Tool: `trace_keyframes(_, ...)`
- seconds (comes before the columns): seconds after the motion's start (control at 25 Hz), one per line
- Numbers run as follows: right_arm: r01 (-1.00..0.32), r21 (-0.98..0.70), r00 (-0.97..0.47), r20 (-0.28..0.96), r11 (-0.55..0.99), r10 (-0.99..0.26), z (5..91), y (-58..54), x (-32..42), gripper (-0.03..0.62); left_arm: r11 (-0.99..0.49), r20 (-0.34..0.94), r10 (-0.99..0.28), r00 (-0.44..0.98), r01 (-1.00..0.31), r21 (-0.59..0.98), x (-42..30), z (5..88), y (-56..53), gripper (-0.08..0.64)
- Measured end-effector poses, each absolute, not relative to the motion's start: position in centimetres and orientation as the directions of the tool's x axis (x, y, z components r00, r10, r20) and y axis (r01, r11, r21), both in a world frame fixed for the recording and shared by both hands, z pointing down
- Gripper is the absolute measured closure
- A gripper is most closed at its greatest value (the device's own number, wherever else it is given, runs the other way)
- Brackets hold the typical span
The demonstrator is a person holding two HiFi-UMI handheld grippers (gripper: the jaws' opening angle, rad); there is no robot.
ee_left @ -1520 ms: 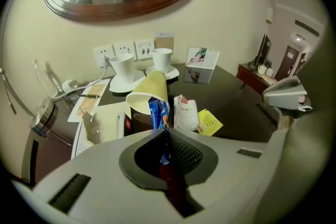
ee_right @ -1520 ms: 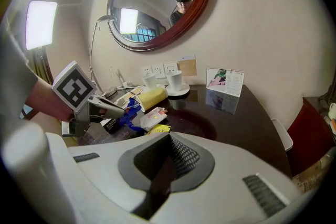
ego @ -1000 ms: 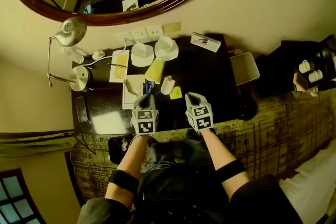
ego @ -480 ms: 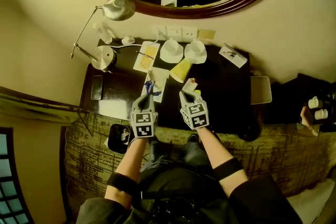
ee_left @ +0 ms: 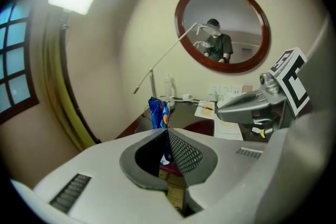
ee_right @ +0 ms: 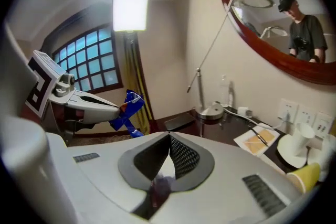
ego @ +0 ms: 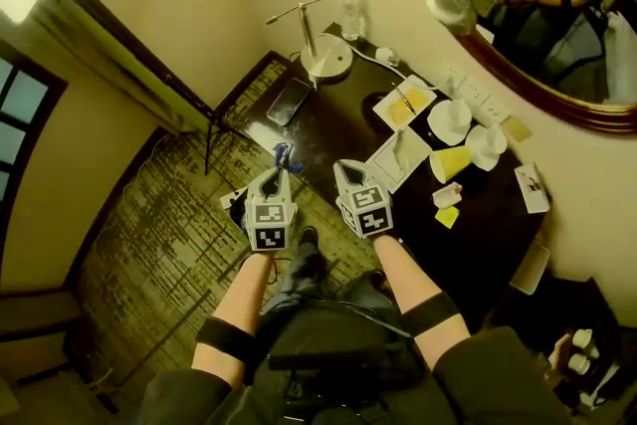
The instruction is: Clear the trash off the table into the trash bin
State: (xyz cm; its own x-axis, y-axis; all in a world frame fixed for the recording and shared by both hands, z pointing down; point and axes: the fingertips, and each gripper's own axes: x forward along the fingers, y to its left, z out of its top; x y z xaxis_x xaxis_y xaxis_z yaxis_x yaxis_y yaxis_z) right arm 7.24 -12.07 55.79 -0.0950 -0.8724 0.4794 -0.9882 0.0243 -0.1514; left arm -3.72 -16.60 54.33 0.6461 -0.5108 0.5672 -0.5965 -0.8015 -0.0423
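Though both tightly closed, left claw (ee_left: pixel 167 134) on a blue wrapper (ee_left: pixel 158 112), right claw (ee_right: pixel 169 137) empty.

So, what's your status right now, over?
Left hand-held gripper shut on blue wrapper. Right hand-held gripper shut. White scrap left on table. Nothing seen blocking.

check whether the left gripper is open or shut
Shut: the left gripper pinches a blue wrapper, which sticks up past its closed tips.

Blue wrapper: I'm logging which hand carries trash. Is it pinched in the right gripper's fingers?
No, the blue wrapper sticks up from between the shut fingers of the left gripper.
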Motion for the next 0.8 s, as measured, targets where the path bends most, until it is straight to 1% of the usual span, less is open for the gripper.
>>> trace_keyframes(0.16,-0.961,-0.163,-0.277,0.500,0.225,-0.821,57.1,-17.1,-1.5,0.592,-0.690,0.581,-0.607,0.542,-0.722,-0.048,-12.2,55.5,-19.9,0.551)
trace_keyframes(0.4,-0.893,-0.152,-0.435,0.527,0.423,-0.729,59.8,-21.4,-11.0,0.592,-0.557,0.618,-0.663,0.422,-0.830,-0.030,-21.4,59.3,-22.5,0.552)
trace_keyframes(0.6,-0.848,-0.179,-0.497,0.594,0.498,-0.632,64.8,-23.0,-15.1,0.592,-0.512,0.662,-0.646,0.381,-0.859,-0.006,-24.2,64.0,-23.9,0.552)
trace_keyframes(0.8,-0.834,-0.197,-0.508,0.639,0.515,-0.578,71.1,-25.3,-17.5,0.592,-0.467,0.701,-0.618,0.357,-0.884,0.039,-26.3,70.9,-25.7,0.552)
